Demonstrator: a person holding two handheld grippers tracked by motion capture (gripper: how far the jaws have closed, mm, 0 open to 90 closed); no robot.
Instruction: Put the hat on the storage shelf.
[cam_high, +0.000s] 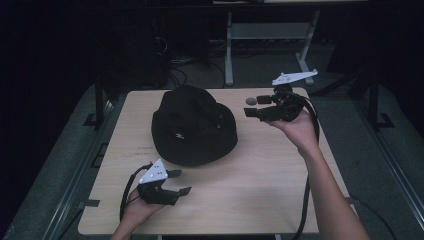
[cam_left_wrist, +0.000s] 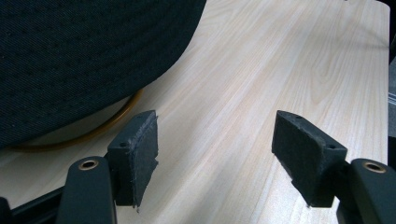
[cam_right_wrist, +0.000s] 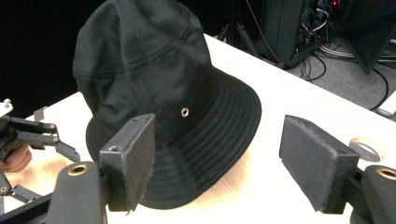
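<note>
A black bucket hat (cam_high: 192, 126) sits brim down on the middle of the light wooden table (cam_high: 260, 190). My left gripper (cam_high: 182, 182) rests low near the front left, just before the hat's brim (cam_left_wrist: 84, 60), open with nothing between its fingers. A thin gold ring (cam_left_wrist: 100, 128) peeks out from under the brim in the left gripper view. My right gripper (cam_high: 252, 106) hovers to the right of the hat (cam_right_wrist: 159, 98) at the far right of the table, open and empty, its jaws pointing toward the hat.
A round grommet hole (cam_high: 251, 101) lies in the tabletop near the far right edge, also in the right gripper view (cam_right_wrist: 364, 150). Behind the table stand a metal frame leg (cam_high: 229, 50) and cables (cam_high: 175, 65) on the dark floor. Bare wood spans the front right.
</note>
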